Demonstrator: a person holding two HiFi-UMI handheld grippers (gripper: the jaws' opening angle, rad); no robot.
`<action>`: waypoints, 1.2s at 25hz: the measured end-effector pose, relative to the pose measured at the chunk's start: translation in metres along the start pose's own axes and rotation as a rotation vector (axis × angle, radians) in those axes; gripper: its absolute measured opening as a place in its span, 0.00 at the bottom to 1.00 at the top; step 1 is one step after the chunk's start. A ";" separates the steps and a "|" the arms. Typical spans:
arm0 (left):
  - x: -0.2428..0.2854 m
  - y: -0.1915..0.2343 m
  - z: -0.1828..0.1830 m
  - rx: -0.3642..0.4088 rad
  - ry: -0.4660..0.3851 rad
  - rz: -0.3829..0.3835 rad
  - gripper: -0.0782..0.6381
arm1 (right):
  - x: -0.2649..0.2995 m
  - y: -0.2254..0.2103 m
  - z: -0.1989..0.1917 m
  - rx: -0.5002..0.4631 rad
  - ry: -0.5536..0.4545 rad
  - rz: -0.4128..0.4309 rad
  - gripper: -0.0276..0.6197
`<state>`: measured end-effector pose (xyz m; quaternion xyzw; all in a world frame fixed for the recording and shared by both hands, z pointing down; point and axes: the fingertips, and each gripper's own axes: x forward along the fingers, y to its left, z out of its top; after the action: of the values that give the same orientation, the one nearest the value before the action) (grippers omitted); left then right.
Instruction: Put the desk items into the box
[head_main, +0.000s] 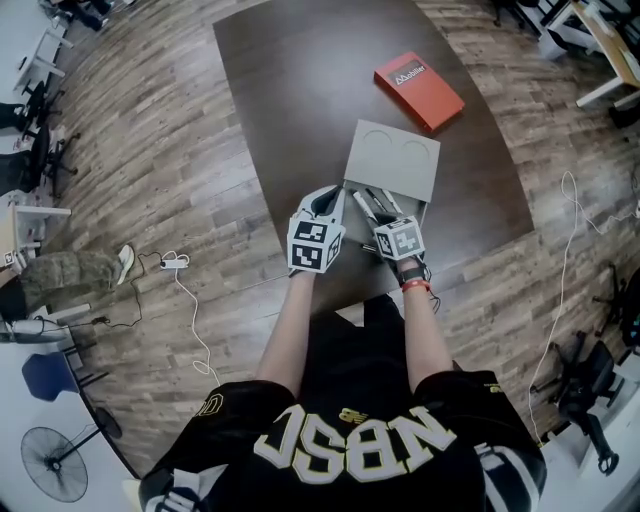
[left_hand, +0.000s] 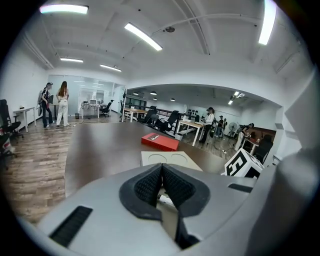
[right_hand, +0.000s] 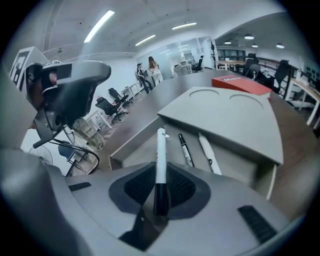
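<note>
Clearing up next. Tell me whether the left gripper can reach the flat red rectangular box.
Probably yes: left gripper is shut, empty; the low grey lidded box lies between it and the red box, but nothing blocks passing over.

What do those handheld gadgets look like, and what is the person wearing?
The left gripper and right gripper are light grey plastic shells, each with two dark ribbed pads and a white cube printed with black square markers. The person wears a black short-sleeved jersey with white lettering and a red band on the right wrist.
</note>
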<state>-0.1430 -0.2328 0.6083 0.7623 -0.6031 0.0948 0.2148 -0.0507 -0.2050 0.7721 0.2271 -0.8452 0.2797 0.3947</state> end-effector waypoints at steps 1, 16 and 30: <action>0.000 0.001 -0.001 0.000 0.003 0.001 0.13 | 0.004 0.000 -0.002 -0.004 0.009 -0.002 0.16; 0.005 0.012 0.003 -0.005 -0.004 -0.015 0.13 | 0.010 -0.002 0.002 0.009 0.051 -0.048 0.26; 0.019 0.004 0.043 0.020 -0.062 -0.056 0.13 | -0.072 -0.046 0.068 0.152 -0.253 -0.128 0.17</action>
<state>-0.1466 -0.2693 0.5790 0.7835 -0.5870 0.0712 0.1912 -0.0179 -0.2720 0.6921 0.3431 -0.8485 0.2862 0.2836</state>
